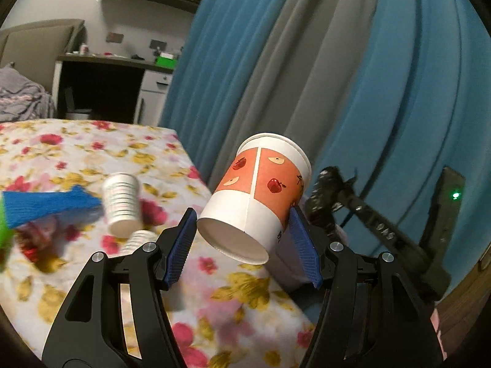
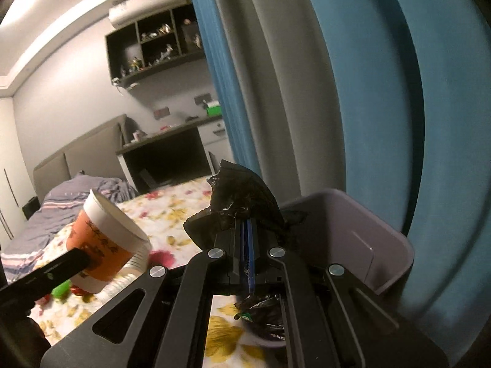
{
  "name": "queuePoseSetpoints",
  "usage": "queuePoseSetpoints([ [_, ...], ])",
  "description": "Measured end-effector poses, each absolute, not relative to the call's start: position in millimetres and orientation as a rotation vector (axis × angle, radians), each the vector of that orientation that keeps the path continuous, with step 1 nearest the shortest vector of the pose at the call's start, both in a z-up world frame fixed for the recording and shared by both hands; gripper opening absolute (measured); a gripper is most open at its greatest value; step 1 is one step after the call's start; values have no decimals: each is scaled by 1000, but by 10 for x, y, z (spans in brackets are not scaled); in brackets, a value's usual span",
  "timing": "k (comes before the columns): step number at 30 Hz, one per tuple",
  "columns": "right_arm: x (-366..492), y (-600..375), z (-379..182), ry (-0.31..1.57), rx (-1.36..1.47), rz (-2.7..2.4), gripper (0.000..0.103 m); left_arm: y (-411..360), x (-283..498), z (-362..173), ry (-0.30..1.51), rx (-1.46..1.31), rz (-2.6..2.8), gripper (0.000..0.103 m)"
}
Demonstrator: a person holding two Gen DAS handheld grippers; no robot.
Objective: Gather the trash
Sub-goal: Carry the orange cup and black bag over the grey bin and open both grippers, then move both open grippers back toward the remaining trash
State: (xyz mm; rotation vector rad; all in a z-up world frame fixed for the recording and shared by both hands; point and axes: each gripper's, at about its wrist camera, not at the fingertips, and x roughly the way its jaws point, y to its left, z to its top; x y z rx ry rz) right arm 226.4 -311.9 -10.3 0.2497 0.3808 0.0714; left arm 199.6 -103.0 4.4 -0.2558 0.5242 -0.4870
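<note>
Gripping an orange-and-white paper cup with apple prints [image 1: 260,196], the left claw [image 1: 245,239] is holding it tilted above the floral-clothed surface [image 1: 92,153]. The right claw [image 2: 248,233] is clamping crumpled black plastic wrapper [image 2: 242,199] beside a purple plastic bin [image 2: 368,239].

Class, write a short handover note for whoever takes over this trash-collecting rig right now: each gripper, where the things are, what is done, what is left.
Left gripper: shut on the apple-print paper cup, held tilted above the floral table.
Right gripper: shut on a crumpled black wrapper, in front of the grey bin.
Done: both items picked up.
Left: drop both into the bin, then fetch the white ribbed cups still on the table.
</note>
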Motion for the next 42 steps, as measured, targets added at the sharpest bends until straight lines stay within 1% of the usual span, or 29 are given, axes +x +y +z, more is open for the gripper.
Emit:
queuePoseSetpoints([
  [4, 2453, -3165, -287, 425, 248, 58, 3, -1243, 2167, -64, 550, -260, -515, 61],
  [12, 2676, -3233, -486, 487, 254, 67, 3, -1403, 2363, -237, 594, -268, -540, 61],
  [15, 2724, -3269, -501, 505, 259, 62, 15, -1446, 2394, -285, 606, -269, -547, 61],
  [17, 2697, -3329, -515, 505, 277, 52, 36, -1483, 2412, -312, 616, -265, -554, 61],
  [19, 2634, -3380, -519, 496, 293, 45, 43, -1531, 2429, -334, 624, -261, -558, 61],
  [22, 2489, -3469, -493, 471, 286, -19, 44, -1640, 2451, -368, 640, -251, -575, 61],
  [26, 2228, -3604, -423, 403, 304, -113, 54, -1842, 2478, -413, 662, -224, -599, 61],
  [31, 1993, -3633, -380, 348, 267, -190, 60, -2137, 2515, -494, 702, -185, -621, 61],
  [37, 1905, -3697, -402, 341, 285, -190, 61, -2353, 2548, -606, 748, -165, -631, 62],
  [38, 1894, -3698, -406, 342, 288, -188, 61, -2368, 2546, -620, 749, -161, -632, 63],
  [40, 1875, -3697, -412, 344, 292, -187, 61, -2385, 2533, -631, 751, -150, -639, 69],
  [42, 1870, -3687, -402, 344, 295, -182, 61, -2353, 2500, -617, 738, -139, -620, 79],
])
